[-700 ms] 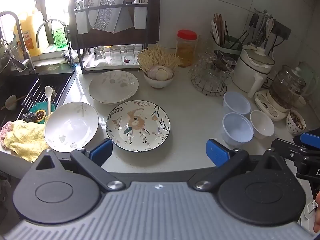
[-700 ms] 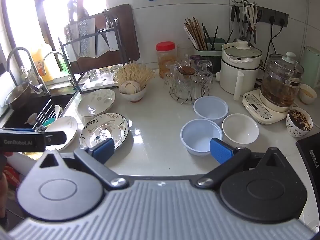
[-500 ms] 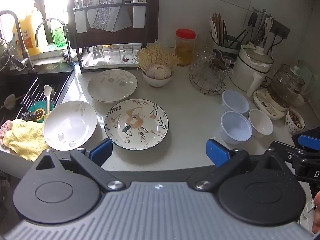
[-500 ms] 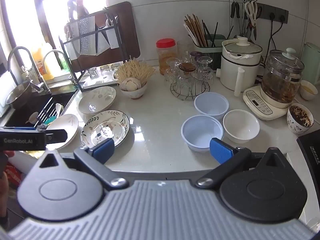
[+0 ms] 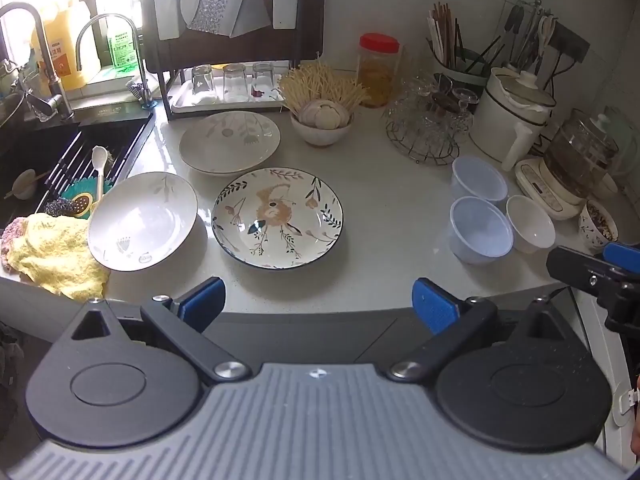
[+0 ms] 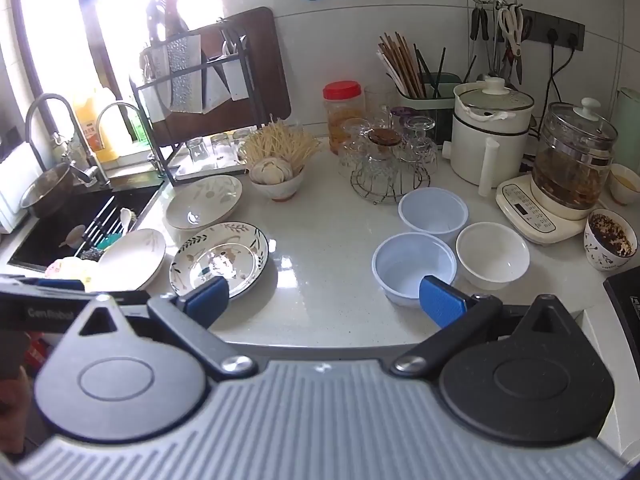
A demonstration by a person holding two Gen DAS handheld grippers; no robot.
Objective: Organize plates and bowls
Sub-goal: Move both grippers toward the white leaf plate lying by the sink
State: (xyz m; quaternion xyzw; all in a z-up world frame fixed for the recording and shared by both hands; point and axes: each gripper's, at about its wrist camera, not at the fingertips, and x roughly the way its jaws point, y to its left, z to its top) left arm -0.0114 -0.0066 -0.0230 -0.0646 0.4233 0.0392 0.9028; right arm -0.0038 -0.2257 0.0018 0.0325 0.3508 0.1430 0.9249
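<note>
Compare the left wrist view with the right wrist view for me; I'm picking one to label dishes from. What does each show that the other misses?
Only the left wrist view shows the yellow cloth spread out by the sink. Only the right wrist view shows the steel pot under the tap and the small cup of yellow liquid. Both show the floral-patterned plate and two translucent plastic bowls, with jaws open.

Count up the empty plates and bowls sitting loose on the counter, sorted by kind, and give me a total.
Patterned plates: 1, the floral plate
White plates: 2, the near white plate and the far white plate
Translucent plastic bowls: 2, the near plastic bowl and the far plastic bowl
White bowls: 1, the small white bowl
Total: 6
</note>
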